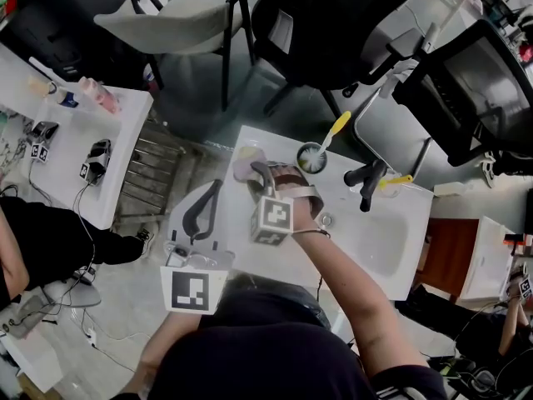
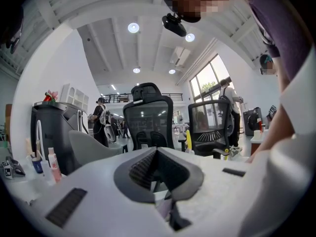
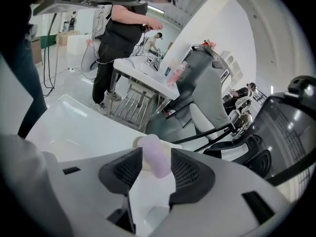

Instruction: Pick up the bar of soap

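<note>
A pale lilac bar of soap [image 3: 155, 158] lies on a cream dish [image 3: 138, 143] at the far left corner of the white sink counter [image 1: 250, 248]. In the head view the soap [image 1: 243, 170] shows just beyond my right gripper [image 1: 259, 173]. The right gripper [image 3: 151, 156] points down at it, its jaws open on either side of the bar, with a gap showing at the left pad. My left gripper [image 1: 205, 211] hangs off the counter's left edge. Its jaws [image 2: 157, 153] meet at the tips and hold nothing.
A cup with a yellow-handled brush [image 1: 314, 157] stands behind the soap. A black faucet [image 1: 368, 180] rises over the basin [image 1: 381, 242] to the right. Office chairs [image 1: 187, 15] stand beyond the counter. A side table [image 1: 79, 144] with bottles is at the left.
</note>
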Demonstrator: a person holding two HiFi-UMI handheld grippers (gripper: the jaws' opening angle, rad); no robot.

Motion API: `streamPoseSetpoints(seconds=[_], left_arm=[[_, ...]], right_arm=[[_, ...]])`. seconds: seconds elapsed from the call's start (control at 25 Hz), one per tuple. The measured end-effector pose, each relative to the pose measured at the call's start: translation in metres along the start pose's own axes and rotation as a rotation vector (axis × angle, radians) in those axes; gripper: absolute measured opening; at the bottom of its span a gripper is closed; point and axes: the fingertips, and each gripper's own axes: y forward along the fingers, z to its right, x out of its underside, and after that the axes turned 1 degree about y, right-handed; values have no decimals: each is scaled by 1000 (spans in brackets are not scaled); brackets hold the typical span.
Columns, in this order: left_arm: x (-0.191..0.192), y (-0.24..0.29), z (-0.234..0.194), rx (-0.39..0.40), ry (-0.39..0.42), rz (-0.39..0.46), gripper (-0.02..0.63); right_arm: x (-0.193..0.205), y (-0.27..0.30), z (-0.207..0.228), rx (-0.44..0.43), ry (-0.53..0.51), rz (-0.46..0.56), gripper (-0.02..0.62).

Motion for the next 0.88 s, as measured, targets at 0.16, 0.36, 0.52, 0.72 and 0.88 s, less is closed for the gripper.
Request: streamPoseSetpoints(seconds=[0.16, 0.36, 0.52, 0.72, 0.88], left_arm=[[-1, 0, -3, -7, -4, 3, 0], [-2, -1, -10, -26, -6, 2, 0], [1, -3, -16, -42, -8, -4, 0], [1, -2, -22, -59, -8, -8, 0], [1, -1, -27, -72, -11, -14, 0]], right_arm=[[-4, 6, 0, -51, -57, -34, 186], [-1, 15, 1, -96, -169, -81, 207], [-1, 25, 2, -135, -252, -111, 216], [7, 39, -5, -222, -317, -165, 232], [13, 46, -6, -262, -326, -187, 239]])
